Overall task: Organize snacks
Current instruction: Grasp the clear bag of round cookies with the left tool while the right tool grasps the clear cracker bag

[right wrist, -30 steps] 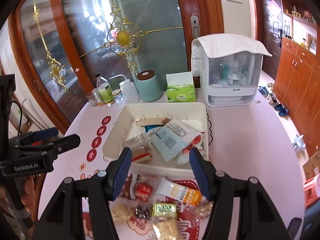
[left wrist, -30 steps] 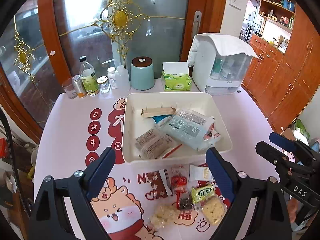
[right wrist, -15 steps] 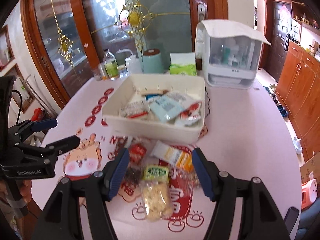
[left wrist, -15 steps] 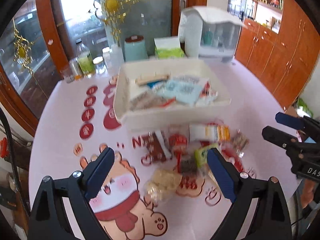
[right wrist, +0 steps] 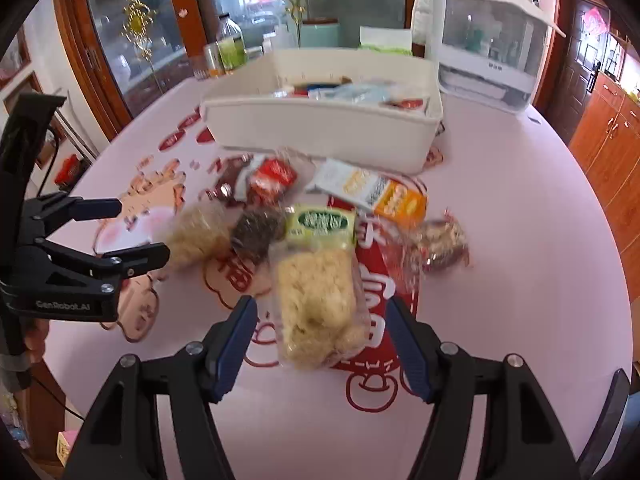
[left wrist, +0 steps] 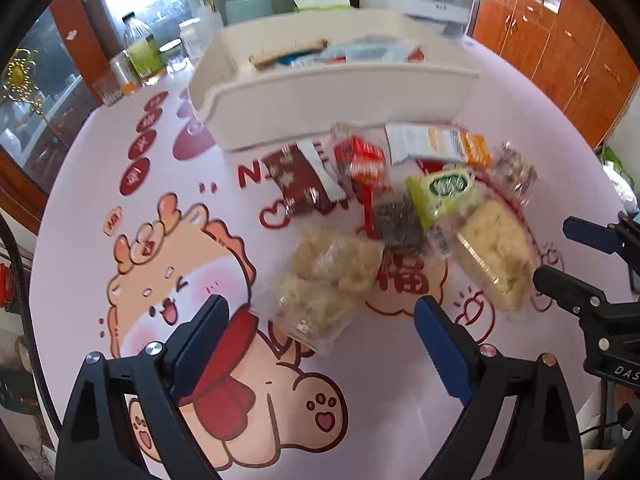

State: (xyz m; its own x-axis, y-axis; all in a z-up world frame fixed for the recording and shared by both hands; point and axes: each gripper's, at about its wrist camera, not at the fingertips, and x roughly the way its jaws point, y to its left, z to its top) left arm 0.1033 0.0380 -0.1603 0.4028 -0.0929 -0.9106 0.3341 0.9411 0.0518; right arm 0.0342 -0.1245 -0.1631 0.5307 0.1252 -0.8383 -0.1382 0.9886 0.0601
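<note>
A white tray (left wrist: 332, 92) holding several snack packets stands on the table; it also shows in the right wrist view (right wrist: 320, 128). Several loose snacks lie in front of it. My left gripper (left wrist: 320, 316) is open, low over a clear bag of pale puffs (left wrist: 324, 276). My right gripper (right wrist: 320, 316) is open around the near end of a green-labelled bag of yellow crisps (right wrist: 316, 280), jaws apart from it. A brown packet (left wrist: 296, 184), red packet (left wrist: 360, 160), white-orange packet (right wrist: 368, 192) and dark packet (right wrist: 256, 232) lie between.
Bottles and jars (left wrist: 140, 56) stand at the back left. A teal canister (right wrist: 320, 32), tissue box (right wrist: 384, 40) and white appliance (right wrist: 480, 36) stand behind the tray. Wooden cabinets (left wrist: 560, 52) are to the right. The table edge curves close to both grippers.
Both grippers have come down and forward from high above the tray to just over the loose snacks. The snacks now fill the space between the jaws. Both stay open.
</note>
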